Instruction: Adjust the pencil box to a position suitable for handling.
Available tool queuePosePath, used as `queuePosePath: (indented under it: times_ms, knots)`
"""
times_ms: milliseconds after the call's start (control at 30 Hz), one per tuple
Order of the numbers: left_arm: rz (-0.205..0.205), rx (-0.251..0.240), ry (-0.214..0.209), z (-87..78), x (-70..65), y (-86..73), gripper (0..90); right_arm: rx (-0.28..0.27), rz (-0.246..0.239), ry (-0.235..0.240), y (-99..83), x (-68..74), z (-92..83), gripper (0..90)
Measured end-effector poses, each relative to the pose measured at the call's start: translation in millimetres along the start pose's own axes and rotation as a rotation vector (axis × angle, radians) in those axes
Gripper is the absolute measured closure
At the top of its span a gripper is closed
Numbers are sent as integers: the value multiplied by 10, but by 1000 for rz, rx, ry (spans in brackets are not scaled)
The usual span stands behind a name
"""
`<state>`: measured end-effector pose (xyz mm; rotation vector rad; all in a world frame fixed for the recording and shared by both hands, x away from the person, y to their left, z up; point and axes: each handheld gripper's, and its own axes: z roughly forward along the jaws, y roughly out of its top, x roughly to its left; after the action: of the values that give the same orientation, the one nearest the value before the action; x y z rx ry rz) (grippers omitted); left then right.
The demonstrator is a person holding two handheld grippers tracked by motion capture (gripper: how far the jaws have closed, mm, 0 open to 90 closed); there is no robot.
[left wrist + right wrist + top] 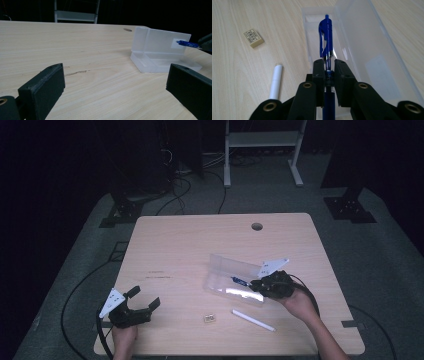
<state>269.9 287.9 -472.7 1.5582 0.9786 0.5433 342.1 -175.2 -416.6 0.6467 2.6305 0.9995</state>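
Observation:
A blue pen (326,37) is clamped between the jaws of my right gripper (328,65), its clip end pointing into an open clear plastic case (362,50). From above, my right gripper (256,285) hangs at the right end of the case (222,277), with the blue pen (239,281) sticking out over the tray. My left gripper (147,300) rests near the front left of the table, jaws wide apart and empty. Its own view takes in the case (160,50) and the pen tip (187,44) at far right.
A white pen-like stick (252,319) and a small eraser (209,318) lie on the wooden table (175,245) in front of the case. They also lie left of the jaws in the right gripper view: stick (275,81), eraser (253,38). A cable hole (257,226) is near the far edge.

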Motion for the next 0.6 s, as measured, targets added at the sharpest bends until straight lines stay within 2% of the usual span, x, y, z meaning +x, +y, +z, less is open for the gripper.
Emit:
queuePosePath:
  times_ms: [333,367,600]
  knots:
    - [1,0,-2,5,1,0,11,28,-20,-5,73,-48,146,790]
    - [-2,-1,-2,6,1,-1,11,37,-9,0,78,-59,176,790]
    - [-4,-1,-2,9,0,-3,11,47,-15,5,92,-79,275,790]
